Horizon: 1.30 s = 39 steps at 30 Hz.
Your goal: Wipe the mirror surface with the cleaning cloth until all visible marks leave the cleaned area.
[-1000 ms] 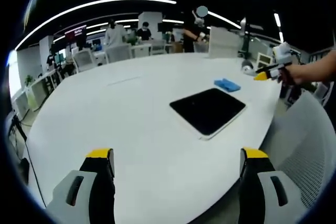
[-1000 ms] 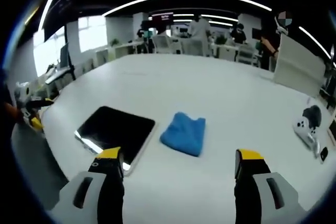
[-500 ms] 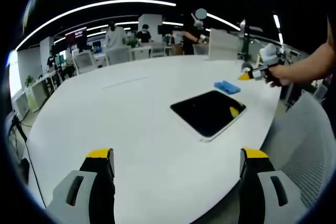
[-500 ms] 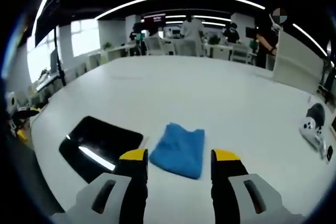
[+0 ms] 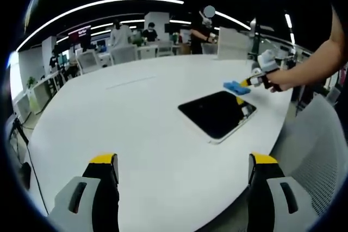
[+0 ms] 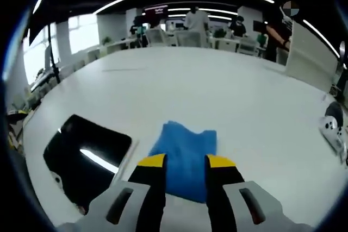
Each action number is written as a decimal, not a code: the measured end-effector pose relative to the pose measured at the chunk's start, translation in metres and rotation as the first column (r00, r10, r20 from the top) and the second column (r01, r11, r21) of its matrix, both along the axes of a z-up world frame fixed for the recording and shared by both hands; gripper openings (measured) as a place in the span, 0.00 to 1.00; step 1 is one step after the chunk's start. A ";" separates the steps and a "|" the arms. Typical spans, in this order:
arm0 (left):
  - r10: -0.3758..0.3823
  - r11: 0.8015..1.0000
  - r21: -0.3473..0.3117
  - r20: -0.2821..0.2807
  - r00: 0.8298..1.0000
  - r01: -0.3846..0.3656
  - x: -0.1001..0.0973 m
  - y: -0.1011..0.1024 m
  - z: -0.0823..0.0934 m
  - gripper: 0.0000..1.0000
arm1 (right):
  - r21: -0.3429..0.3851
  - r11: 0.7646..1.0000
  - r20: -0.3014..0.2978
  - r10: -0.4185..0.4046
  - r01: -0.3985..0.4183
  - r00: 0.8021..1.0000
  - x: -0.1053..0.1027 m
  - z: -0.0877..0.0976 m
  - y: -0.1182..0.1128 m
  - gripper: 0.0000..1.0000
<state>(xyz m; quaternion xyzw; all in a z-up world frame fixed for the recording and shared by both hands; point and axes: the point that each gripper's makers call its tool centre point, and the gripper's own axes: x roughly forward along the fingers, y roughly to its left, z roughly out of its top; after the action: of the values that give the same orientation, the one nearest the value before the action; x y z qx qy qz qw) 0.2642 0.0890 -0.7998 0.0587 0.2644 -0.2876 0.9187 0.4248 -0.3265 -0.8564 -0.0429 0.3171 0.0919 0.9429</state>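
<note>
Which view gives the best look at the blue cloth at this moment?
The right gripper view: the cloth lies large and near, folded on the white table just past the right hand-held gripper, beside the mirror. In the left gripper view the cloth is a small blue patch beyond the mirror, at the right hand-held gripper's tips.

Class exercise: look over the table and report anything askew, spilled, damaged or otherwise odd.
Nothing stands out. The mirror lies flat near the table edge, the blue cloth sits folded beside it, and the right gripper is at the cloth's near edge. No spill or damage shows.
</note>
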 end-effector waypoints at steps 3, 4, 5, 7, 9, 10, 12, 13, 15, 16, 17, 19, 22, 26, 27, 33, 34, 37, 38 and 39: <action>-0.001 1.000 0.002 -0.001 1.000 0.001 0.000 0.000 0.000 1.00 | -0.004 1.000 -0.021 0.014 -0.014 1.000 0.001 -0.008 0.005 0.22; 0.000 1.000 0.003 0.001 1.000 0.000 0.000 0.000 0.000 1.00 | -0.002 1.000 -0.034 0.013 -0.013 0.999 0.001 -0.011 0.006 0.22; 0.001 1.000 0.003 0.002 1.000 -0.001 0.000 0.000 0.000 1.00 | 0.005 1.000 -0.054 0.010 -0.010 0.998 -0.001 -0.015 0.007 0.20; 0.012 1.000 0.000 0.005 1.000 -0.012 0.001 0.002 0.001 1.00 | -0.015 1.000 -0.048 0.010 -0.011 0.999 -0.002 -0.015 0.008 0.17; 0.014 1.000 -0.002 0.005 1.000 -0.014 0.001 0.002 0.001 1.00 | -0.025 1.000 -0.047 0.004 -0.006 0.999 -0.002 -0.015 0.008 0.17; 0.009 1.000 -0.001 0.005 1.000 -0.009 0.001 0.001 0.001 1.00 | -0.031 1.000 -0.049 0.004 -0.005 0.999 -0.002 -0.015 0.009 0.16; 0.001 1.000 0.000 0.007 1.000 -0.001 0.001 0.000 0.001 1.00 | -0.042 0.999 -0.057 0.012 -0.014 0.998 -0.002 -0.016 0.010 0.12; 0.001 1.000 -0.002 0.008 1.000 -0.001 0.001 0.000 0.001 1.00 | -0.058 0.998 -0.062 0.020 -0.024 0.998 -0.001 -0.016 0.010 0.05; 0.003 1.000 -0.003 0.009 1.000 -0.003 0.001 0.000 0.002 1.00 | -0.085 0.996 -0.077 0.023 -0.030 0.997 -0.001 -0.016 0.010 0.01; 0.003 1.000 -0.004 0.010 1.000 -0.003 0.001 0.000 0.002 1.00 | -0.076 0.997 -0.086 0.010 -0.016 0.996 0.000 -0.016 0.009 0.01; 0.002 1.000 -0.004 0.011 1.000 -0.002 0.001 0.000 0.002 1.00 | -0.050 0.999 -0.100 -0.014 0.009 0.995 0.000 -0.017 0.009 0.01; -0.002 1.000 -0.004 0.013 1.000 0.002 0.001 0.000 0.002 1.00 | -0.015 0.999 -0.113 -0.039 0.037 0.993 -0.001 -0.016 0.007 0.00; -0.009 1.000 -0.002 0.011 1.000 0.009 0.000 -0.002 0.002 1.00 | 0.052 0.996 -0.137 -0.068 0.076 0.988 -0.003 -0.015 0.008 0.00; -0.017 1.000 0.000 0.012 1.000 0.017 0.000 -0.003 0.002 1.00 | 0.135 0.987 -0.158 -0.068 0.089 0.985 -0.006 -0.005 0.015 0.00; -0.016 1.000 -0.001 0.013 1.000 0.016 0.000 -0.003 0.002 1.00 | 0.133 0.987 -0.153 -0.066 0.086 0.986 -0.006 -0.002 0.015 0.00; -0.013 1.000 -0.001 0.017 1.000 0.013 0.000 -0.002 0.002 1.00 | 0.176 0.981 -0.145 -0.052 0.077 0.988 -0.005 0.016 0.024 0.00; -0.011 1.000 -0.001 0.015 1.000 0.011 0.000 -0.002 0.002 1.00 | 0.188 0.979 -0.145 -0.052 0.080 0.988 -0.006 0.020 0.026 0.00; -0.007 1.000 -0.004 0.022 1.000 0.008 0.001 -0.001 0.003 1.00 | 0.195 0.978 -0.141 -0.041 0.069 0.989 -0.005 0.026 0.031 0.00; -0.007 1.000 -0.004 0.023 1.000 0.007 0.001 -0.001 0.003 1.00 | 0.196 0.978 -0.140 -0.038 0.065 0.989 -0.005 0.028 0.033 0.00; -0.006 1.000 -0.006 0.024 1.000 0.007 0.001 -0.002 0.004 1.00 | 0.201 0.978 -0.139 -0.033 0.060 0.990 -0.005 0.030 0.036 0.00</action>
<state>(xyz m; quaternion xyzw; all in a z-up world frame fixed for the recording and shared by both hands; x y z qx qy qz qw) 0.2654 0.0873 -0.7960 0.0602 0.2521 -0.2906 0.9211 0.4200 -0.2909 -0.8259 0.0680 0.3698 0.1046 0.9207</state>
